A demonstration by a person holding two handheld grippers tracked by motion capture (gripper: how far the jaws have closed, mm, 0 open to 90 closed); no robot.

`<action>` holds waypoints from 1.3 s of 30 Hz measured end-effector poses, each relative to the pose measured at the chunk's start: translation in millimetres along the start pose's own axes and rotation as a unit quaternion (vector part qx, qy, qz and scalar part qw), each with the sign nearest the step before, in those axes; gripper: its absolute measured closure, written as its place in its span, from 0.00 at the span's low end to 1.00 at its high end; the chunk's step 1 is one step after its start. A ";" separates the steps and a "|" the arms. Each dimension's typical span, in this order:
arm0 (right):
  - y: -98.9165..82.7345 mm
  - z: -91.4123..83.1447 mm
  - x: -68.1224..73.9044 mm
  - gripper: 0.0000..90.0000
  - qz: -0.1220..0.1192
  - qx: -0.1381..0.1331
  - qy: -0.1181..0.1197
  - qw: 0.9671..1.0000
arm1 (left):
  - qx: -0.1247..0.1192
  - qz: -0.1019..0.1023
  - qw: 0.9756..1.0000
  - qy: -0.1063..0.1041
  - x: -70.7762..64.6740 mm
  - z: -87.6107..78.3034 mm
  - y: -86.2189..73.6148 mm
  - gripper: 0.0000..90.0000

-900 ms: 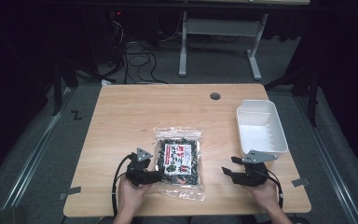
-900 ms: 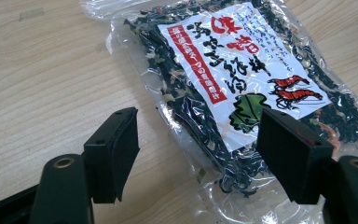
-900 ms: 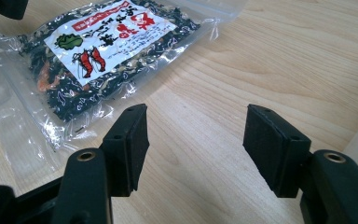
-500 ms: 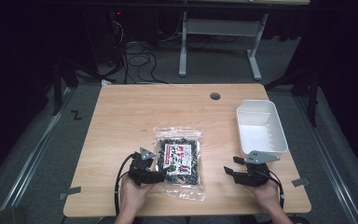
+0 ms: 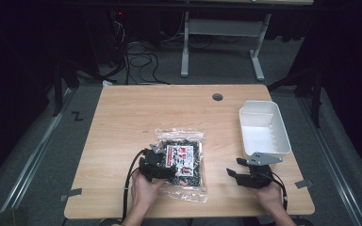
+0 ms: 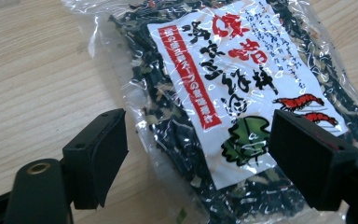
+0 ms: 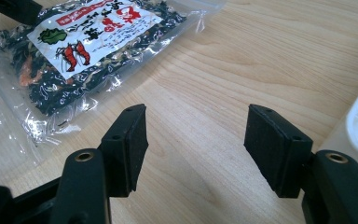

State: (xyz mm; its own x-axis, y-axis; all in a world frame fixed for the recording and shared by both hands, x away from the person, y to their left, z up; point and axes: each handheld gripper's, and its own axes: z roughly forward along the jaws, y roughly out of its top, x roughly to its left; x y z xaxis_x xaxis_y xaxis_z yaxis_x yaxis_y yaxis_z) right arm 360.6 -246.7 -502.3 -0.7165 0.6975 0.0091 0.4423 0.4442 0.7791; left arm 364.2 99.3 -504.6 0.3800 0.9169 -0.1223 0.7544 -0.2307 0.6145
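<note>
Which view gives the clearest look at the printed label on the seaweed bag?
The left gripper view: the label is close up, its red characters and shrimp drawing sharp. The right gripper view shows the label smaller, at the frame's top corner. The high view shows the label as a tiny patch.

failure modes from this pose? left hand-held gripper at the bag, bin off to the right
1. The left hand-held gripper stands open over the seaweed bag's slack clear film; it may pinch film alone and slip.
2. The right hand-held gripper is open over bare table, apart from the bag, so a one-sided lift could let it sag.
3. The white bin sits near the table's right edge; a bump could shove it.
</note>
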 end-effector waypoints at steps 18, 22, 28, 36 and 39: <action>-0.2 1.1 -0.3 0.43 -0.004 0.004 -0.002 1.000 | 0.028 0.010 0.999 0.020 -1.6 17.7 0.6 0.20; -0.4 2.6 0.2 0.43 -0.005 0.007 -0.001 1.000 | 0.026 0.014 0.999 0.015 0.3 17.5 0.5 0.23; -0.4 2.3 0.5 0.43 -0.007 0.007 -0.001 1.000 | 0.022 0.011 1.000 0.009 7.7 15.6 0.1 0.29; -0.7 3.6 0.5 0.43 -0.005 0.013 0.000 1.000 | 0.017 0.012 1.000 0.015 14.9 15.3 1.5 0.33; -0.4 3.1 1.4 0.43 -0.008 0.013 0.000 1.000 | 0.017 0.008 1.000 0.012 19.3 15.2 2.3 0.35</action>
State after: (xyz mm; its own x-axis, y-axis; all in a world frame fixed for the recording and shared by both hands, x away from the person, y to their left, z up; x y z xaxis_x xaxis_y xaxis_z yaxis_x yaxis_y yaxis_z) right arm 361.1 -244.2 -504.5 -0.7243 0.6895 -0.0037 0.4441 0.4706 0.7624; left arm 381.3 111.6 -517.4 0.3788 0.9207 -0.0938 0.7668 -0.2555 0.5889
